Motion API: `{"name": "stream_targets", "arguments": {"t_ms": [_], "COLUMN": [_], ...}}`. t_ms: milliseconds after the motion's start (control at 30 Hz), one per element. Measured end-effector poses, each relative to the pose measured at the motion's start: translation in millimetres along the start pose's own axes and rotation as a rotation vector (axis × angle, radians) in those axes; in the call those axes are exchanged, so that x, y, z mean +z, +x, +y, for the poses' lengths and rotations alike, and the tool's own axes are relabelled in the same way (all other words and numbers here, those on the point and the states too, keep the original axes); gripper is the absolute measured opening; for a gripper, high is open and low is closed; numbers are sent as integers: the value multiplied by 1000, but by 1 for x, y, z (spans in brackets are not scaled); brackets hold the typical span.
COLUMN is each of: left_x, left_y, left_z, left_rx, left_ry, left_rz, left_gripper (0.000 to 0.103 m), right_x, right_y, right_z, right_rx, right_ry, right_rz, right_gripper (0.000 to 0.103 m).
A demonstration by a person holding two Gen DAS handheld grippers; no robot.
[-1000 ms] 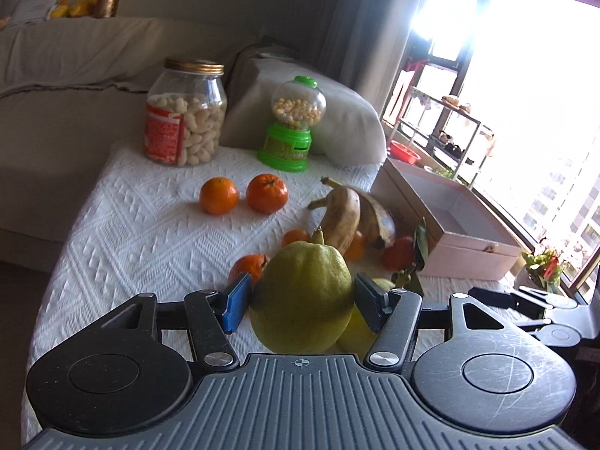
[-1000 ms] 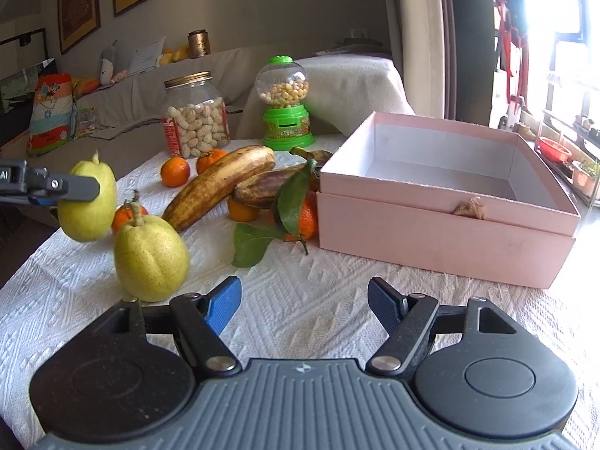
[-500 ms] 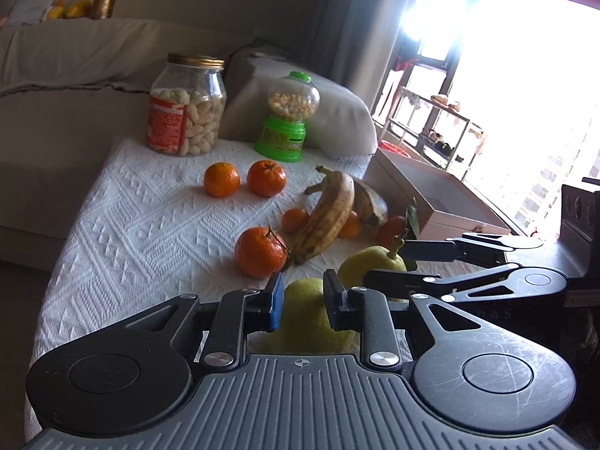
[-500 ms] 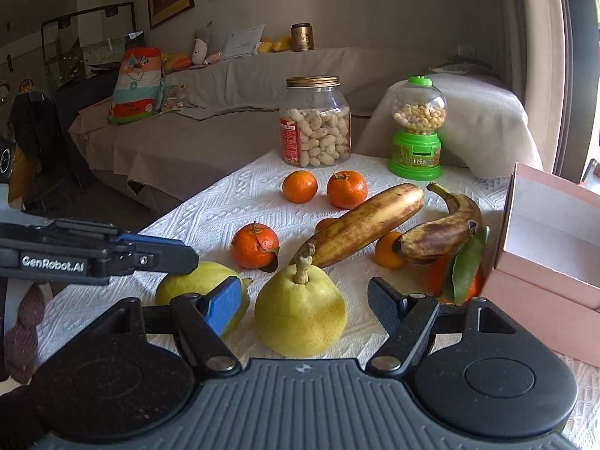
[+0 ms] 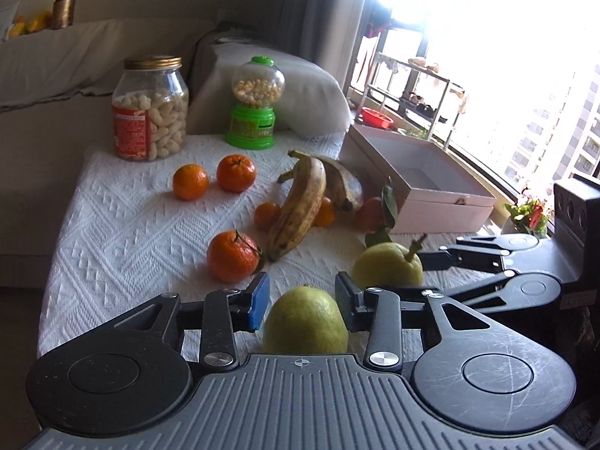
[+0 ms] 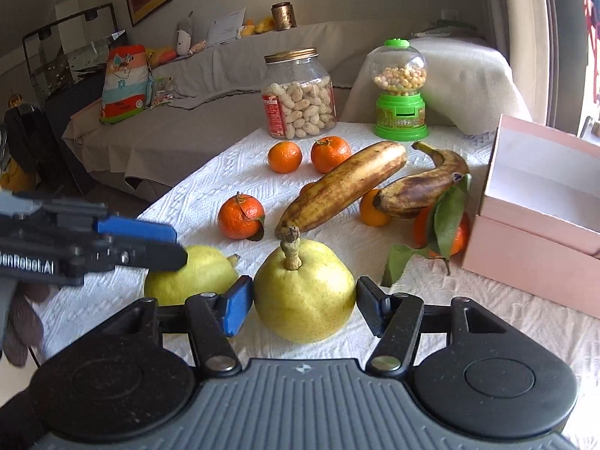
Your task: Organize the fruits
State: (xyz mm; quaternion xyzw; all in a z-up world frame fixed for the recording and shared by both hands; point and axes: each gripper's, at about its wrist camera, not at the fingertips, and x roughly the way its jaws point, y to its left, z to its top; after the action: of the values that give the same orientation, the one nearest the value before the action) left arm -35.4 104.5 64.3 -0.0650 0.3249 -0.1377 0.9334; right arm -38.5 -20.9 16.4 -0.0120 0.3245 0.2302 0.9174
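Left gripper (image 5: 302, 302) has let go: half a second ago its fingers were clamped on the lying pear (image 5: 305, 320), now they stand apart with the fruit loose on the cloth between them, a gap on each side. Right gripper (image 6: 303, 303) has closed in on the upright pear (image 6: 303, 290) — it sits between the spread fingers, blue pad nearly touching, nothing gripped yet. Pink box (image 6: 540, 202) lies well right of the fingers and is empty; I'd guess the pears get paired first.
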Motion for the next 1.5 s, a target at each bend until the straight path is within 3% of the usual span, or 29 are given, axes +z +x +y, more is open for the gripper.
{"name": "stream_targets", "arguments": {"t_ms": [133, 333, 433, 600, 733, 833, 900, 1000, 1067, 1167, 1333, 1500], "left_x": [25, 39, 38, 38, 45, 69, 90, 121, 135, 149, 145, 123], "left_y": [22, 71, 86, 101, 84, 66, 64, 84, 114, 176, 271, 302], "left_z": [14, 19, 19, 33, 26, 4, -19, -68, -106, -160, -209, -220], "left_rx": [75, 176, 231, 176, 150, 116, 52, -106, -213, -306, -344, -379], "left_ry": [-15, 60, 113, 17, 3, 21, 48, 99, 117, 148, 105, 111], "left_rz": [13, 142, 181, 257, 201, 132, 91, 67, 93, 183, 364, 460], "left_gripper": [43, 43, 50, 52, 51, 51, 51, 51, 51, 51, 51, 52], "right_x": [-12, -21, -24, -32, -35, -26, -10, 14, 27, 40, 43, 36], "right_y": [-23, -53, -65, -81, -94, -119, -138, -159, -167, -176, -183, -175], "right_z": [-13, -33, -43, -58, -72, -87, -100, -117, -128, -148, -184, -213], "right_rx": [-26, -90, -114, -158, -190, -215, -244, -317, -374, -429, -463, -491], "right_ry": [33, 81, 97, 127, 151, 163, 151, 130, 116, 141, 240, 292], "right_rz": [-15, -45, -60, -74, -104, -176, -234, -315, -349, -376, -363, -303], "right_gripper": [61, 61, 61, 61, 61, 61, 61, 61, 61, 61, 61, 61]}}
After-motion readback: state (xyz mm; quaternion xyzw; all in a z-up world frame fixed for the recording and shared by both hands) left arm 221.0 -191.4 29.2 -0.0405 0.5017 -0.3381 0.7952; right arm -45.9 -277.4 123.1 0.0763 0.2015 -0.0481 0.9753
